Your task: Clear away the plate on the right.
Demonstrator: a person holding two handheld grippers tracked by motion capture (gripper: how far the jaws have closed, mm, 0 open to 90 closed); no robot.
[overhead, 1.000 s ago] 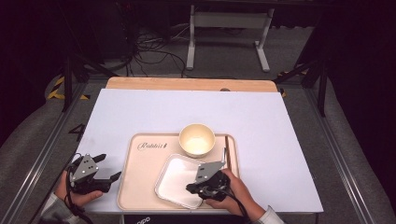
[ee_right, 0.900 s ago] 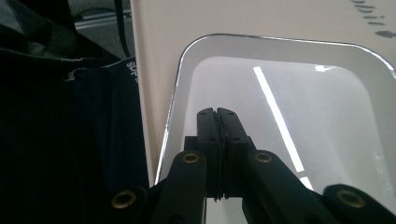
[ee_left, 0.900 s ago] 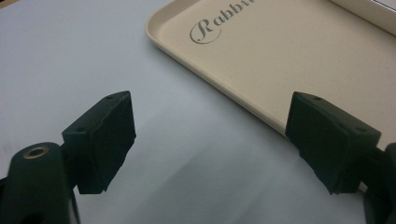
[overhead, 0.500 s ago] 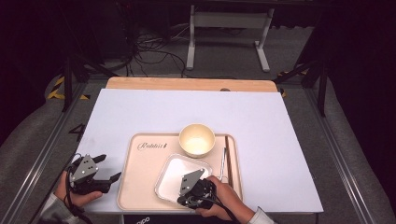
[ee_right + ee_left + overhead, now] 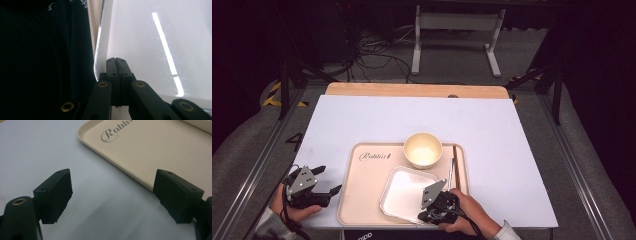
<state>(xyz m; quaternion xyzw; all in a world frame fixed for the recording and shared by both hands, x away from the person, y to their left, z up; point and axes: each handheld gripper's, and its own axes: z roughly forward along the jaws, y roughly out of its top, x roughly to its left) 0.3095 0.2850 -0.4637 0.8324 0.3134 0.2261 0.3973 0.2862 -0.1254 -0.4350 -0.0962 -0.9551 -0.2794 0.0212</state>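
A beige tray (image 5: 367,185) lies near the table's front edge. On it stand a cream bowl (image 5: 423,149) and a white square plate (image 5: 404,192). My right gripper (image 5: 428,216) is at the plate's near right corner. Its jaws are shut, pad against pad, with nothing visible between them. In the right gripper view its tips (image 5: 116,60) lie over the plate (image 5: 150,45), just inside its rim. My left gripper (image 5: 327,181) rests on the table left of the tray, jaws wide open. In the left gripper view nothing lies between its open tips (image 5: 112,192), and the tray's edge (image 5: 130,172) passes by the right jaw.
A thin pair of sticks (image 5: 452,167) lies along the tray's right side. The white table top (image 5: 412,120) stretches back to a wooden strip (image 5: 412,90). Metal rails run along both sides. A dark mass (image 5: 37,62) sits beyond the plate's rim in the right gripper view.
My right gripper has slid left and toward me, from the plate's right side to its near right corner, and has turned. The left gripper has stayed put.
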